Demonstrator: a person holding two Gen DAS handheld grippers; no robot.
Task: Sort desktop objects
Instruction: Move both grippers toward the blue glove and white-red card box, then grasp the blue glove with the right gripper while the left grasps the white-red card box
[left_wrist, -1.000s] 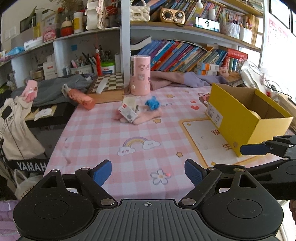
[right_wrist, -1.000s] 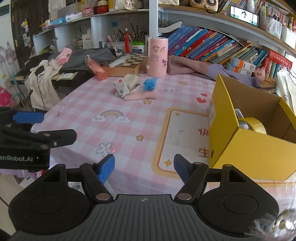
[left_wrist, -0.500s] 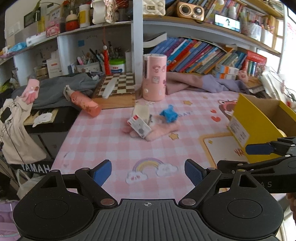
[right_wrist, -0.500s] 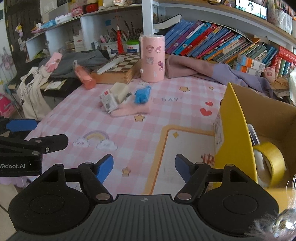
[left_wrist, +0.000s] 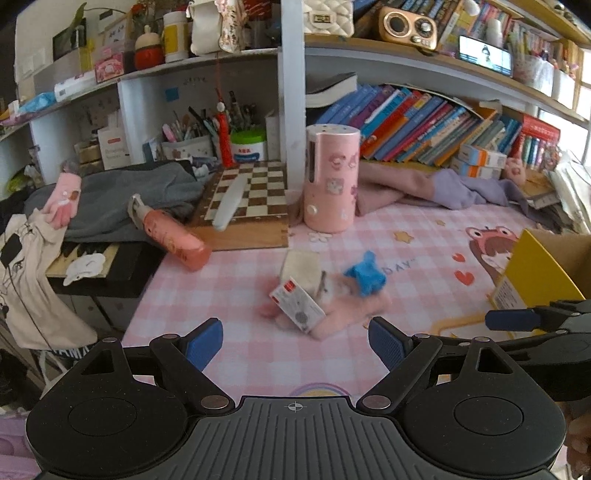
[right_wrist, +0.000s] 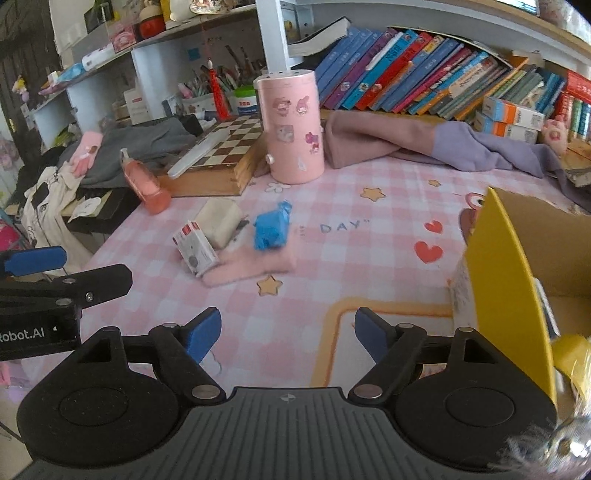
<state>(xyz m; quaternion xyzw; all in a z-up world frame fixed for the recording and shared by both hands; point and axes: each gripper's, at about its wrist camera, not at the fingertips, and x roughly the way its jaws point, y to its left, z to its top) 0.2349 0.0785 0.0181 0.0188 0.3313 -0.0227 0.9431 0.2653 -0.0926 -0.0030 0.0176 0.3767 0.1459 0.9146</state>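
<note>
Left tongs (left_wrist: 295, 338): released, pads spread wide, empty, hovering over the counter's near-left edge and aimed at the pile.
Right tongs (right_wrist: 287, 334): released too, nothing between the pads, low over the near edge beside the box.
Pile: mid-counter, toward the left edge, well apart from both tongs; carton (right_wrist: 195, 248) tipped against a cream block (right_wrist: 221, 221), blue toy (right_wrist: 271, 230) on top of a pink cloth (right_wrist: 251, 264).
Carton: probably light and stiff, flat printed faces likely slick; best pinched across its narrow sides, near the raised top end.
Blue toy: looks soft and light, likely to squash; grip through the body's middle.
Pink cloth: limp, would drape and drag; better lifted last, bunched at one end.
Cream block: partly hidden behind the carton, material unclear.
Box (right_wrist: 506, 280): yellow, open-topped, at the counter's right edge; a tape roll (right_wrist: 574, 360) shows inside.
Counter (right_wrist: 369, 266): pink checked cloth with printed stars and hearts, may wrinkle under sliding.
Far edge: pink can (right_wrist: 291, 127) upright, chessboard (right_wrist: 221, 147), pink bottle (right_wrist: 144, 182) lying at the far-left corner.
Room: crowded bookshelves behind, clothes heaped left of the counter.
</note>
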